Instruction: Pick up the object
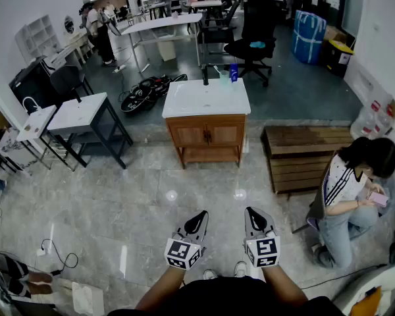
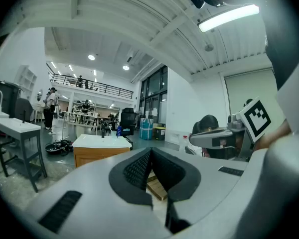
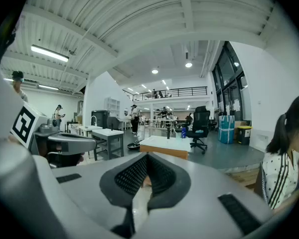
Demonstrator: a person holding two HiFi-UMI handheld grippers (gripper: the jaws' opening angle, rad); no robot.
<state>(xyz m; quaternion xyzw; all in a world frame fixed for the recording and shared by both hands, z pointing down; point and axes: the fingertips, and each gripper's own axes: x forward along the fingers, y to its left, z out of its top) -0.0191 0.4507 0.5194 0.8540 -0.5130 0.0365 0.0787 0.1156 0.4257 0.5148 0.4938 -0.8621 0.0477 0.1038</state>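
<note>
2 grippers, both low in the head view over bare floor: left gripper (image 1: 199, 217) and right gripper (image 1: 252, 213), side by side with a small gap between them. Left fingers (image 2: 139, 169) are clenched tip to tip with nothing between; right fingers (image 3: 132, 176) likewise clenched and empty. 1 wooden desk (image 1: 206, 101) with a white top stands straight ahead, well apart from both grippers. 3 things sit on it, all bunched at the far edge: 1 dark tap (image 1: 205, 78), 1 clear cup (image 1: 224, 76), 1 blue bottle (image 1: 234, 72). Cannot tell which one is the object to pick; none is held or touched. Rest of the desk top is bare, front edge and both side edges free. Open tiled floor (image 1: 151, 196) runs between grippers and desk. 1 low wooden platform (image 1: 303, 157) sits just right of the desk with a narrow gap. 1 person (image 1: 345, 189) crouches at its near right corner. 1 grey side table (image 1: 85, 114) is off to the left, well apart from the desk.
</note>
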